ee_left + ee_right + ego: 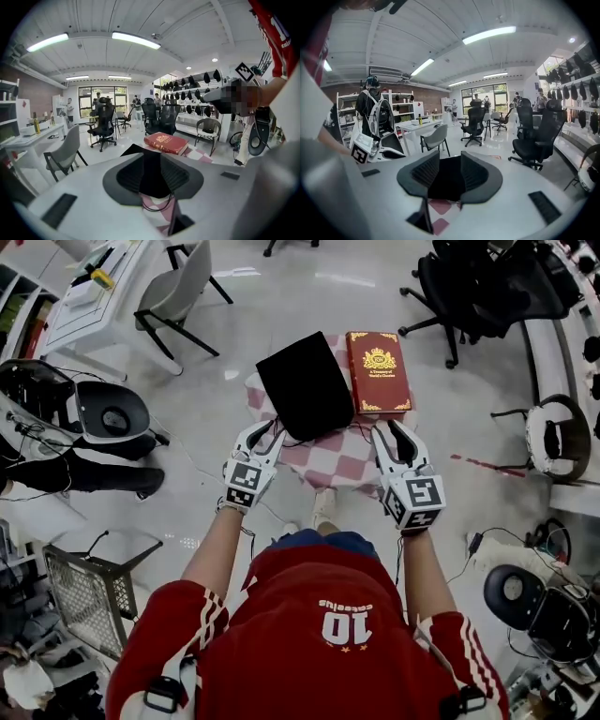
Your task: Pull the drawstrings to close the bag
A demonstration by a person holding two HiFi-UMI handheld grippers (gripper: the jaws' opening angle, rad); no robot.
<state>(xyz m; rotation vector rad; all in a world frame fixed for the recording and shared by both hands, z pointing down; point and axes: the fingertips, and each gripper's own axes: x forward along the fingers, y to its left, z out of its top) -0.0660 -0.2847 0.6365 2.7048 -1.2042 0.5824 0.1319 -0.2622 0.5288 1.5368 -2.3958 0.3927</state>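
A flat black drawstring bag [305,385] lies on a small table with a red-and-white checked cloth [342,465]. A red book [378,371] rests beside it on the right. My left gripper [267,434] is at the bag's near left corner, open and holding nothing. My right gripper [389,431] hovers open over the cloth just below the book. In the left gripper view the bag [152,171] fills the gap between the jaws of that gripper [152,180], and a thin black cord loop [157,208] lies on the cloth below. The right gripper view shows the bag [446,180] ahead of its open jaws.
A grey chair [178,292] and a white desk [89,296] stand at the far left. Black office chairs [469,287] stand at the far right. A wire basket [89,596] sits on the floor at the near left. The person's shoes [323,512] are at the table's near edge.
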